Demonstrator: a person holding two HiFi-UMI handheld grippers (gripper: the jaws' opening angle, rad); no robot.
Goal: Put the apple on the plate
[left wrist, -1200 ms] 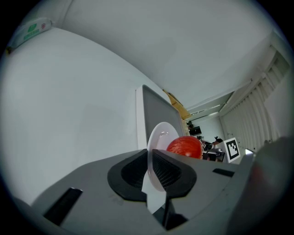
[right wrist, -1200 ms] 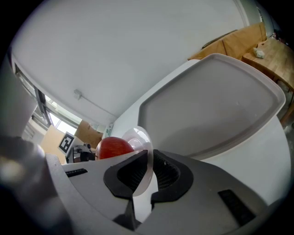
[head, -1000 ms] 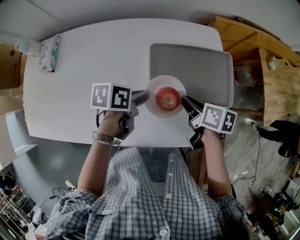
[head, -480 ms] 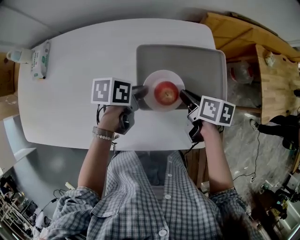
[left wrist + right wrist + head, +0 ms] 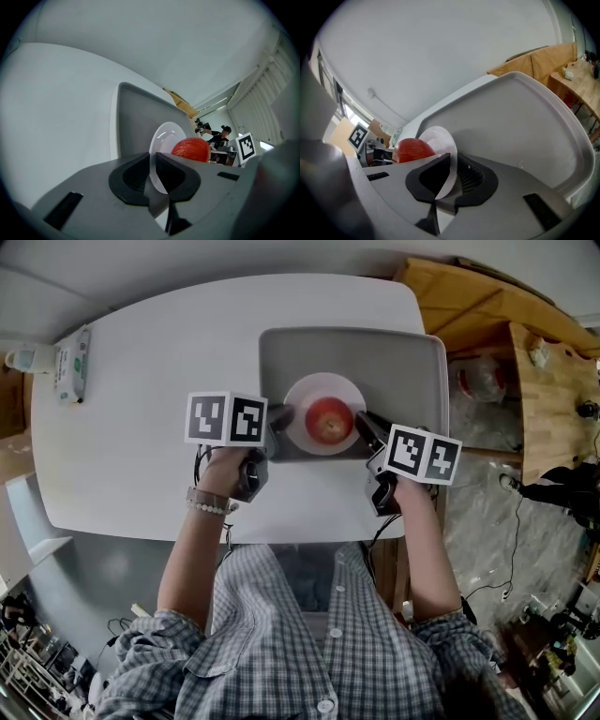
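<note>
Red apple (image 5: 329, 420) on plate (image 5: 323, 385), between hand-held grippers (image 5: 280, 416) (image 5: 362, 424)

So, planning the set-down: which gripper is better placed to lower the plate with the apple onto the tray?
Neither alone. The left gripper clamps the plate at its left rim, the right gripper at its right rim, apple centred: lower both together.

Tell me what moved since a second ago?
The left gripper and right gripper carried the white plate from the near edge of the gray tray further in over it. Both still pinch its rim, and the apple stays on it.
</note>
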